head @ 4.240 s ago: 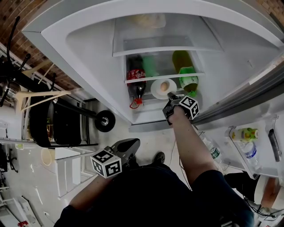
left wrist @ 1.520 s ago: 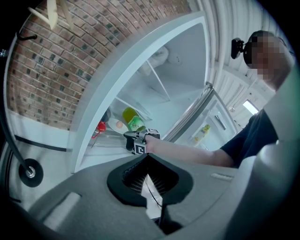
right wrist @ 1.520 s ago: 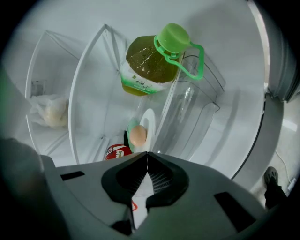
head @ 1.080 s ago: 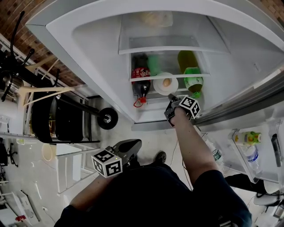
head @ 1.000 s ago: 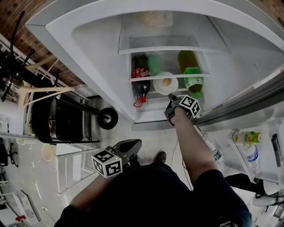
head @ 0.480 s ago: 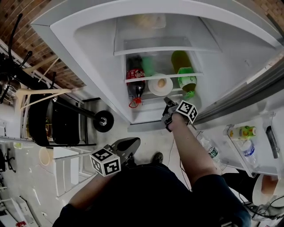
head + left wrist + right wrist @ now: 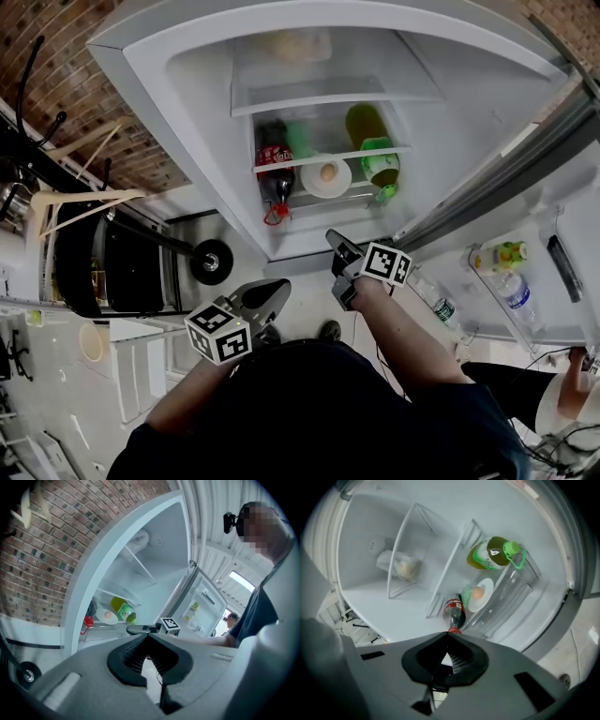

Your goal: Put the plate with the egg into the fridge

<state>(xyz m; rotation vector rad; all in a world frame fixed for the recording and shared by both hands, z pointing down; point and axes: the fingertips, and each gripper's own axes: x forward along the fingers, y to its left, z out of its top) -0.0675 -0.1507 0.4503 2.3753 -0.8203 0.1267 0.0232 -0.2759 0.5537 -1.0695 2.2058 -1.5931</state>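
The white plate (image 7: 313,181) with the brown egg (image 7: 327,172) rests on the fridge's middle shelf (image 7: 323,156), between a cola bottle (image 7: 273,173) and a green bottle (image 7: 369,142). My right gripper (image 7: 335,240) is shut and empty, outside the fridge in front of its lower drawer, apart from the plate. In the right gripper view the plate (image 7: 486,587) lies beyond the shut right gripper (image 7: 447,635). My left gripper (image 7: 280,286) hangs low near my body, shut, holding nothing. The left gripper (image 7: 147,634) points toward the fridge, with the plate (image 7: 101,617) far off.
The fridge door (image 7: 525,234) stands open at the right with small bottles (image 7: 506,255) in its racks. A bagged item (image 7: 286,45) sits on the top shelf. A black wheeled cart (image 7: 122,267) and a brick wall (image 7: 66,56) are at the left.
My right gripper has pulled back out of the fridge, down and toward my body, away from the plate. The plate stays on the shelf. The left gripper has barely moved.
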